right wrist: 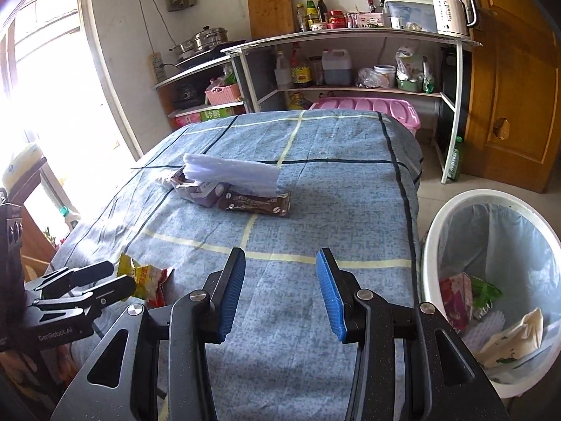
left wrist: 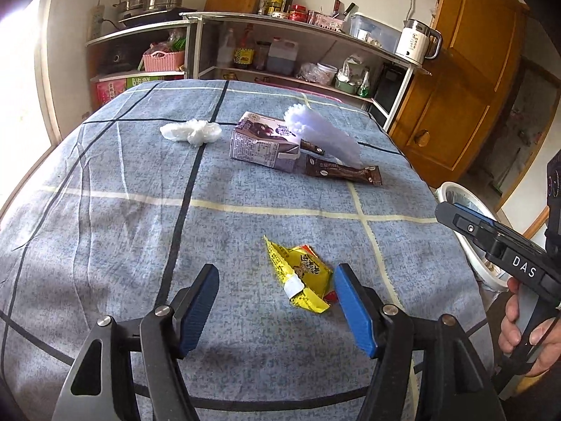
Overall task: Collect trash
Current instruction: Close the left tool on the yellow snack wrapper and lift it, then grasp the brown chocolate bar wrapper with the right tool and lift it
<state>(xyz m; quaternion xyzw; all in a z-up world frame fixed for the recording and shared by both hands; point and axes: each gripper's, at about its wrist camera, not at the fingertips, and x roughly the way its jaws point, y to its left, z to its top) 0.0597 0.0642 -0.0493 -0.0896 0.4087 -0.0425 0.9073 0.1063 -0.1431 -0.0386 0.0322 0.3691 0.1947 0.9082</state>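
The yellow snack wrapper lies near the table's front edge, just ahead of the left gripper, its spread jaws empty, the right gripper likewise.

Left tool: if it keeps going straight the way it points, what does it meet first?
Most likely the yellow snack wrapper, lying on the blue checked cloth just ahead of the left tool, between its open fingers. Nothing stands in between, though depth is uncertain.
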